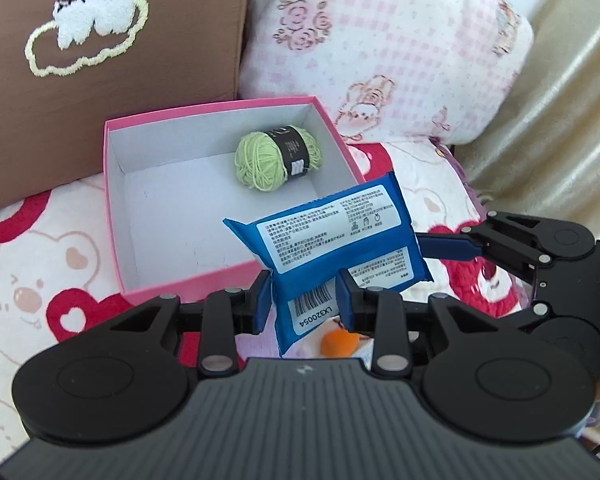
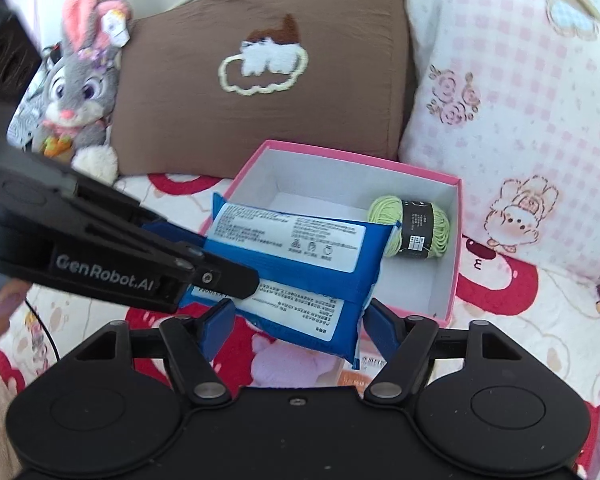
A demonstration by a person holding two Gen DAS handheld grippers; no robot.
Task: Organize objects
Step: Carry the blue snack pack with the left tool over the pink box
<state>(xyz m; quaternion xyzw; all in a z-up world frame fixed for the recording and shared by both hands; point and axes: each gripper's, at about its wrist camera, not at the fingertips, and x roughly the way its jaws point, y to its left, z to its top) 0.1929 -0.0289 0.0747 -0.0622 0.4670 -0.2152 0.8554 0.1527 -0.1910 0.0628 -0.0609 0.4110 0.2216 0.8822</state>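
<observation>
left wrist | left gripper [image 1: 304,300] jaws clamp blue packet [image 1: 332,236] for boxing | pink box [image 1: 116,216] ahead | right gripper [image 2: 300,320] jaws wide, straddling packet, maybe steadying

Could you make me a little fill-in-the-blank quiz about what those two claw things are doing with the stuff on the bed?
1. The left gripper is shut on a ____ packet.
2. Inside the pink box lies a ball of ____ yarn.
3. The right gripper has its fingers on either side of the packet, ____ the box.
4. The plush rabbit leans against the ____ cushion.

Missing words: blue; green; outside; brown
</observation>
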